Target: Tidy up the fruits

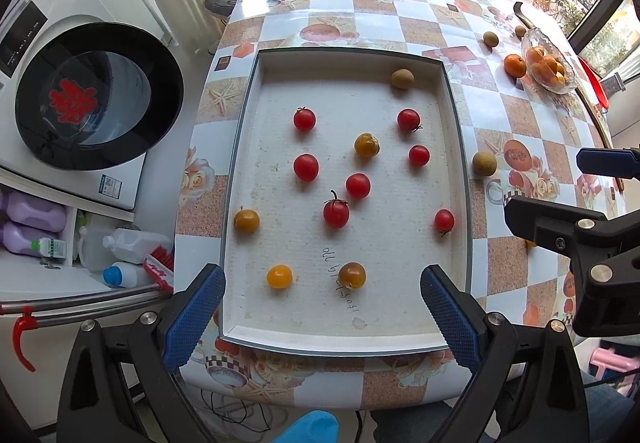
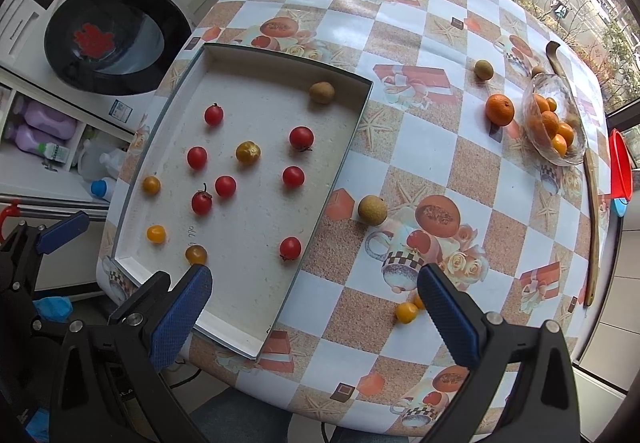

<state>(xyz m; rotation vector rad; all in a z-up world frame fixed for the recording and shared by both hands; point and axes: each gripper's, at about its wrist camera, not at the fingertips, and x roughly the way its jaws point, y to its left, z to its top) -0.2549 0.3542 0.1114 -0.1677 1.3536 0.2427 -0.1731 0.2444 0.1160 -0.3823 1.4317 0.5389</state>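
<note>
A white shallow tray (image 1: 456,131) (image 2: 344,147) lies on the checkered table. It holds several red cherry tomatoes (image 1: 306,167) (image 2: 197,157), several yellow ones (image 1: 279,276) (image 2: 156,234) and one brown longan (image 1: 402,78) (image 2: 322,92). Another longan (image 1: 484,163) (image 2: 372,209) lies on the table right of the tray. A yellow tomato (image 2: 406,312) lies on the table near my right gripper. My left gripper (image 1: 322,319) is open and empty above the tray's near edge. My right gripper (image 2: 314,319) is open and empty above the tray's near right corner.
A glass bowl (image 1: 532,39) (image 2: 532,99) of oranges stands at the far right, with one orange (image 1: 515,65) (image 2: 499,109) and a longan (image 1: 490,38) (image 2: 483,69) beside it. A washing machine (image 1: 80,95) (image 2: 104,39) stands left of the table. A wooden strip (image 2: 592,219) lies along the right edge.
</note>
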